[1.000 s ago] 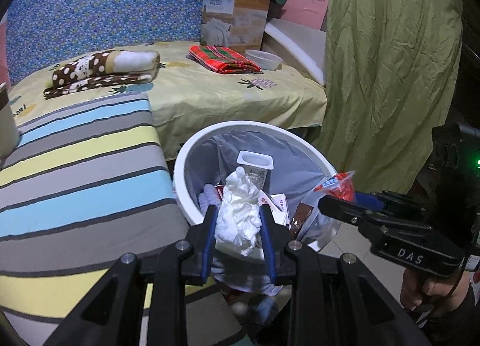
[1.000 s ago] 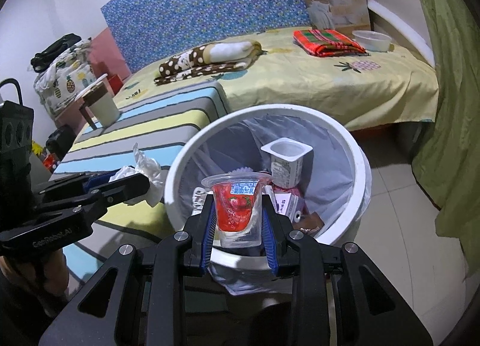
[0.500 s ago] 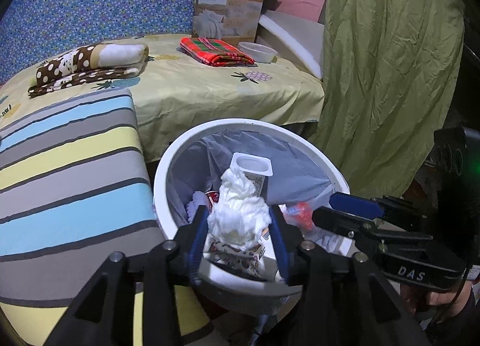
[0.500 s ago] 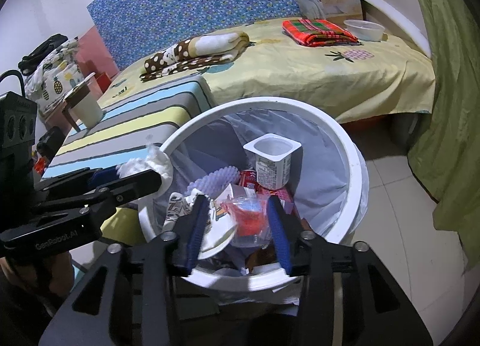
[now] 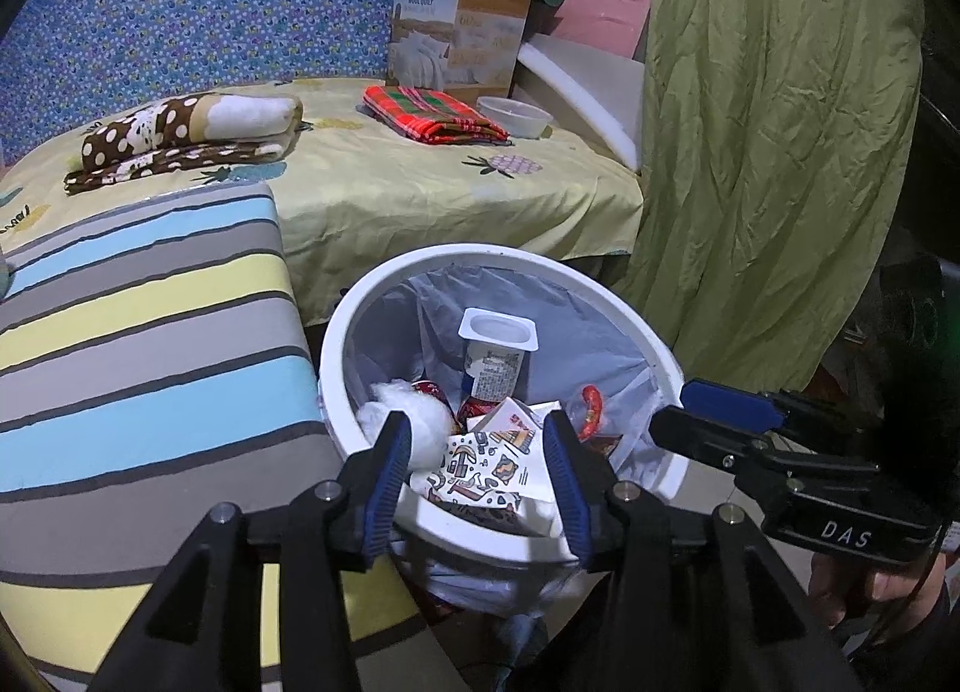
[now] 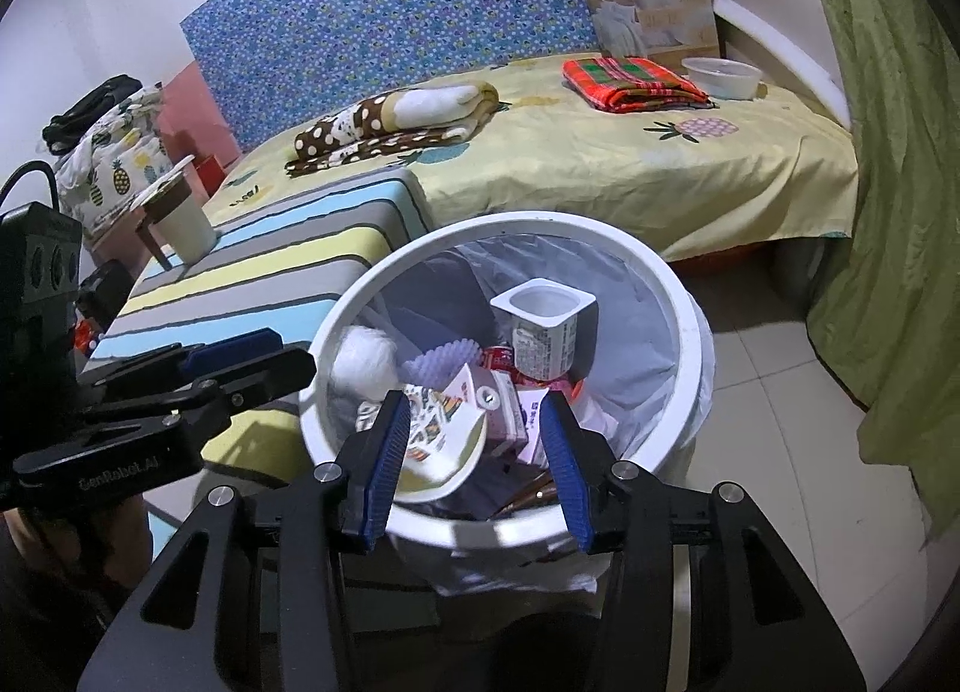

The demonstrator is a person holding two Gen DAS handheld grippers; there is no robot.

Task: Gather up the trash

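Bottom of the white trash bin was buried under junk, so couldn't really tell what lay down there. Both the left gripper and right gripper hung wide open over its near rim, gripping nothing. Crumpled tissue, red cup and yogurt cup sat inside.
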